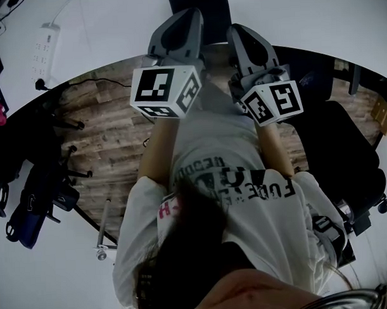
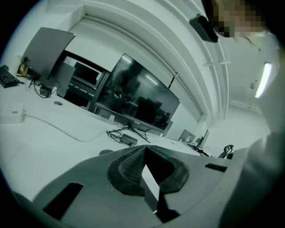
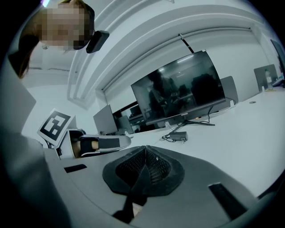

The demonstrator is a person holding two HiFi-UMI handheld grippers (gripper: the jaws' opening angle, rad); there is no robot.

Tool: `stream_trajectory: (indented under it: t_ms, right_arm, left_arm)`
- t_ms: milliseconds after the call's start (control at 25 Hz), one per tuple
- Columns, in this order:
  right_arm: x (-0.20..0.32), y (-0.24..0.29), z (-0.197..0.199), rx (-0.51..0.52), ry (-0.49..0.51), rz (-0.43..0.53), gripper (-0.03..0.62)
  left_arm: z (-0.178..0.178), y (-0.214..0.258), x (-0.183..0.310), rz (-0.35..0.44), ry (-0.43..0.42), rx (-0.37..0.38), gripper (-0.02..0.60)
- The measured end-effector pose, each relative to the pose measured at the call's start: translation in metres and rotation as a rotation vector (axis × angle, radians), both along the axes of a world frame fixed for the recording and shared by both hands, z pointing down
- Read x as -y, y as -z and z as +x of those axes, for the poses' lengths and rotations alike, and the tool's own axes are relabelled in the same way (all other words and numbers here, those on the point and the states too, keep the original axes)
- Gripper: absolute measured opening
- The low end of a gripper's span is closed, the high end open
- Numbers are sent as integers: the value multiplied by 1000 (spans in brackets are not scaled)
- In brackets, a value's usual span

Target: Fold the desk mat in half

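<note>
Left tongs (image 2: 144,148), right tongs (image 3: 145,148): shut

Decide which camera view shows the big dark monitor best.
The right gripper view: the monitor faces the camera more squarely, whole, with its stand. The left gripper view shows the monitor whole too, but at a sharper angle. In the head view I cannot make it out.
</note>
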State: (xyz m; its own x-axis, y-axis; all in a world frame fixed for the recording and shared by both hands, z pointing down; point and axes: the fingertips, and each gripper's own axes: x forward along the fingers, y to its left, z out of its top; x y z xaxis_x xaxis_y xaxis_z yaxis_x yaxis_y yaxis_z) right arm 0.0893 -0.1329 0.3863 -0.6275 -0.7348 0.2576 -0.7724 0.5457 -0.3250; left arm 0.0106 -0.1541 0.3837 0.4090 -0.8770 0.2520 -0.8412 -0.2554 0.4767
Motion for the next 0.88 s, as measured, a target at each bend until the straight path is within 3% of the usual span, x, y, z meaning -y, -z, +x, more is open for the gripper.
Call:
stream_trajectory:
  t_ms: [320, 880]
  right_arm:
    - [-7, 21, -40, -2, -33, 57, 0]
    - [-9, 80, -87, -21, -35, 208, 0]
  left_arm:
    - [-64, 40, -13, 108, 20, 79, 3]
    - [-149, 85, -47, 208, 91, 91, 3]
